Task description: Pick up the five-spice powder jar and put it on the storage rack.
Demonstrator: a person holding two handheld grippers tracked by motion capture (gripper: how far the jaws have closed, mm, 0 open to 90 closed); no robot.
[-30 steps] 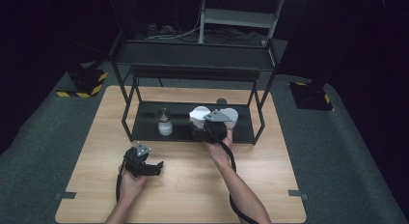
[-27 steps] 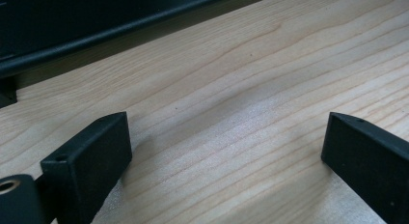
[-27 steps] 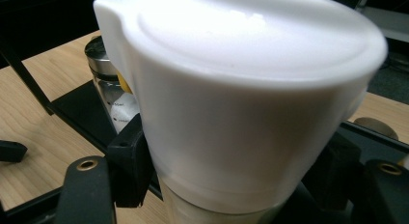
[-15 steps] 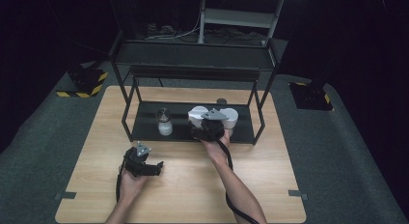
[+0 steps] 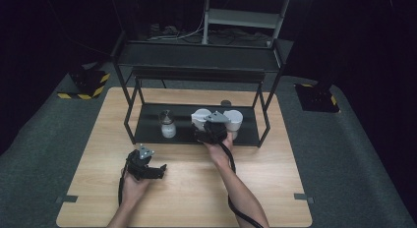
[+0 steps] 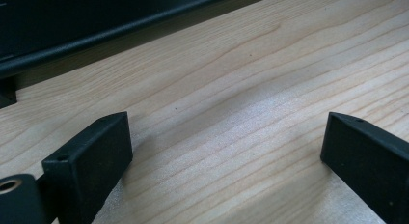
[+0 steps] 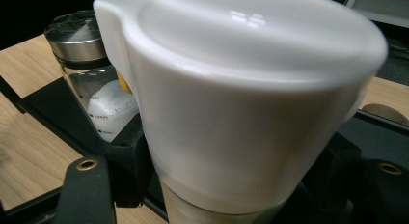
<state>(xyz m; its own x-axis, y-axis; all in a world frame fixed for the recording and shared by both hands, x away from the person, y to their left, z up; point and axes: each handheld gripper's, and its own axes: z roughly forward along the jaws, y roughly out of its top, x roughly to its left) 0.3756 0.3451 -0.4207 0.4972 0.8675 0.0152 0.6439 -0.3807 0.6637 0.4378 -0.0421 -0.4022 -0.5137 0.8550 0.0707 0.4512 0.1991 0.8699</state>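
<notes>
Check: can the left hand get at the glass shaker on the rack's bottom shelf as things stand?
Probably yes. The left gripper sits open over bare table, and the glass shaker stands at the shelf's open front. The right gripper, shut on the white jar, works off to one side.

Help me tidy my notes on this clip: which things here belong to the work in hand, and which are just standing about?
In the work:
- right tool, shut on the white-lidded jar
- black rack, on whose lower shelf the jar stands

Standing about:
- glass shaker with metal cap
- second white container
- left tool, open over the table
</notes>
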